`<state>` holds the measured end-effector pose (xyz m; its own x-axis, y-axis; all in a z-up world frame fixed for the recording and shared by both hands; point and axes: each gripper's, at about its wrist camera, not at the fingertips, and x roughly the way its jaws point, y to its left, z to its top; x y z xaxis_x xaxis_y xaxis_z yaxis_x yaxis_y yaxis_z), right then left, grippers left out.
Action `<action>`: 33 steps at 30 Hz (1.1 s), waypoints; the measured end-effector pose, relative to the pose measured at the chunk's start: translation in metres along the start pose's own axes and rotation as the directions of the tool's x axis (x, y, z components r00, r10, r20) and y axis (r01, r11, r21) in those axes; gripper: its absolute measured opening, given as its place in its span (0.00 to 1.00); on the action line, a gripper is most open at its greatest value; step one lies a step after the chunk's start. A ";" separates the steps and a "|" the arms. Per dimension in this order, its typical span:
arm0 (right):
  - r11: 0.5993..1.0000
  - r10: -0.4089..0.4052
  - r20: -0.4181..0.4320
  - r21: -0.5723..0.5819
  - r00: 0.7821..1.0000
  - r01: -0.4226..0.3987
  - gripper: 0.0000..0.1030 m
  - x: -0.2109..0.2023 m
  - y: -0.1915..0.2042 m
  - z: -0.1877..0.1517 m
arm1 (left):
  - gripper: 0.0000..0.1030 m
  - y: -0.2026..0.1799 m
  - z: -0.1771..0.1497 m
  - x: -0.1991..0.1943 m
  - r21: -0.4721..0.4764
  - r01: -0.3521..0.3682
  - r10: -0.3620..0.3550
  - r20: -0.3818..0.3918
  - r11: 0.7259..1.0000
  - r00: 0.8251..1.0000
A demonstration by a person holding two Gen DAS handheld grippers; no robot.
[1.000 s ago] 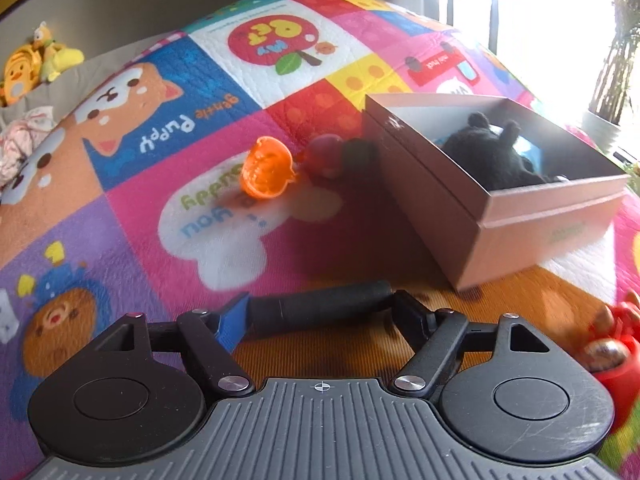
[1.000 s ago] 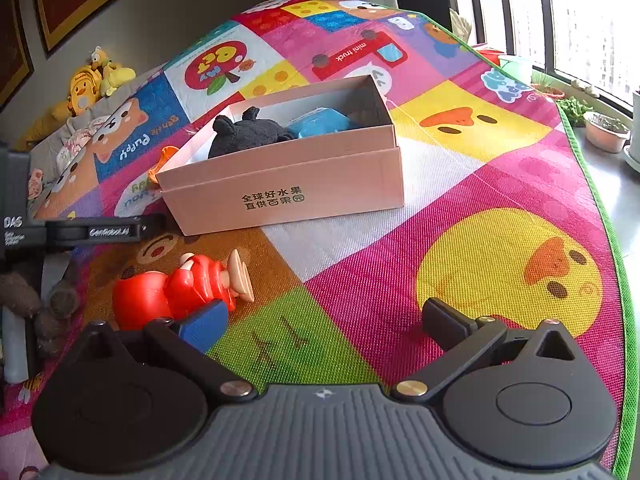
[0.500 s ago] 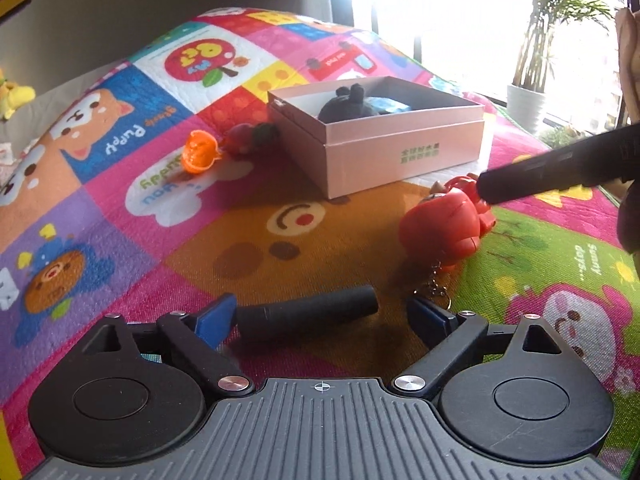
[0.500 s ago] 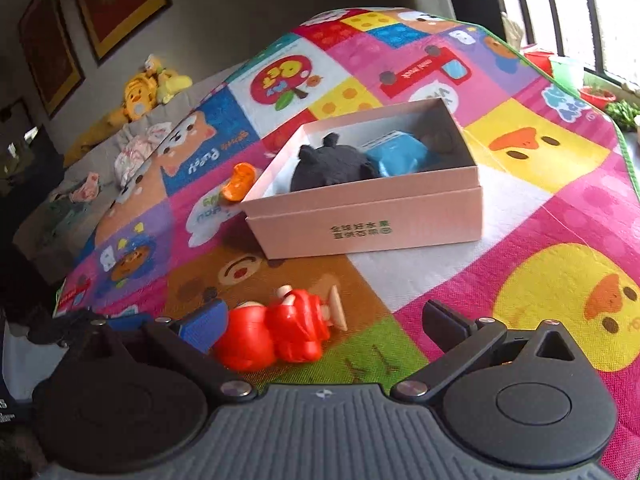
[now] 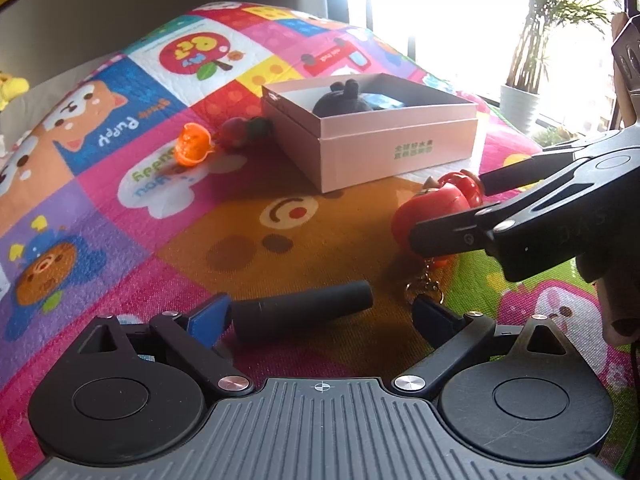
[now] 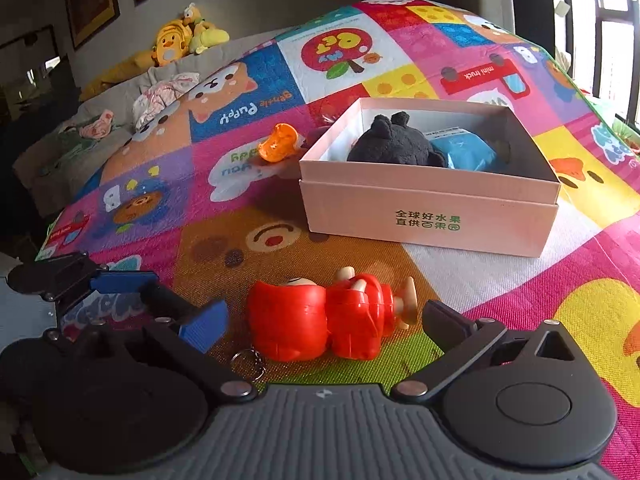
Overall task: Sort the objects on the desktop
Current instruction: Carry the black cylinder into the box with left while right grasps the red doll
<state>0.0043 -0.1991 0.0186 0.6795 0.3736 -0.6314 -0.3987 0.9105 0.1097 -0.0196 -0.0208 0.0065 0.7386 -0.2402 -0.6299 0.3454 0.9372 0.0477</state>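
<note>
A black cylinder [image 5: 302,312] lies on the mat between the fingers of my open left gripper [image 5: 320,314]; its end touches the blue left pad, the right finger stands apart. A red figurine keychain [image 6: 328,326] lies on its side between the fingers of my open right gripper [image 6: 326,320], not clamped. It also shows in the left wrist view [image 5: 434,210] with the right gripper's fingers around it. The pink box [image 6: 428,220] holds a black plush [image 6: 394,146] and a blue object [image 6: 466,152].
An orange toy [image 5: 192,148] and a red-and-dark toy [image 5: 242,132] lie on the colourful play mat left of the box [image 5: 396,152]. Yellow plush toys [image 6: 180,42] and cloths sit at the far left edge. A potted plant [image 5: 520,104] stands by the window.
The left gripper pulled back from the box with the black cylinder between its fingers. The right gripper moved forward and down, bringing its open fingers around the red figurine.
</note>
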 end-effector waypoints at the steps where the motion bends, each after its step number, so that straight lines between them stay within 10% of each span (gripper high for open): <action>1: 1.000 -0.018 -0.001 -0.018 1.000 0.018 1.00 0.002 0.002 0.000 | 0.97 0.000 0.000 0.000 0.000 0.000 0.000 -0.001 1.000 1.000; 8: 0.961 -0.264 0.036 -0.072 0.964 0.266 1.00 -0.027 -0.032 -0.005 | 0.97 0.000 -0.001 0.000 -0.013 -0.011 0.011 -0.001 1.000 1.000; 20: 0.957 -0.196 -0.055 0.205 0.979 0.203 1.00 0.015 -0.062 0.014 | 0.97 0.001 -0.001 -0.002 -0.046 -0.076 0.076 0.000 0.996 0.997; 24: 0.963 -0.199 -0.078 0.172 0.977 0.210 0.74 0.024 -0.056 0.012 | 0.97 -0.004 0.000 -0.003 -0.056 -0.063 0.063 -0.003 0.996 0.998; 33: 0.989 -0.125 0.003 0.075 0.992 0.125 0.72 -0.025 -0.047 0.011 | 0.78 -0.007 0.007 0.006 -0.073 -0.084 0.082 -0.032 0.994 0.996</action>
<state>0.0127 -0.2496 0.0379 0.7263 0.2571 -0.6375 -0.2632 0.9608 0.0876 -0.0132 -0.0312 0.0078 0.7454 -0.1546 -0.6485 0.2389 0.9701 0.0434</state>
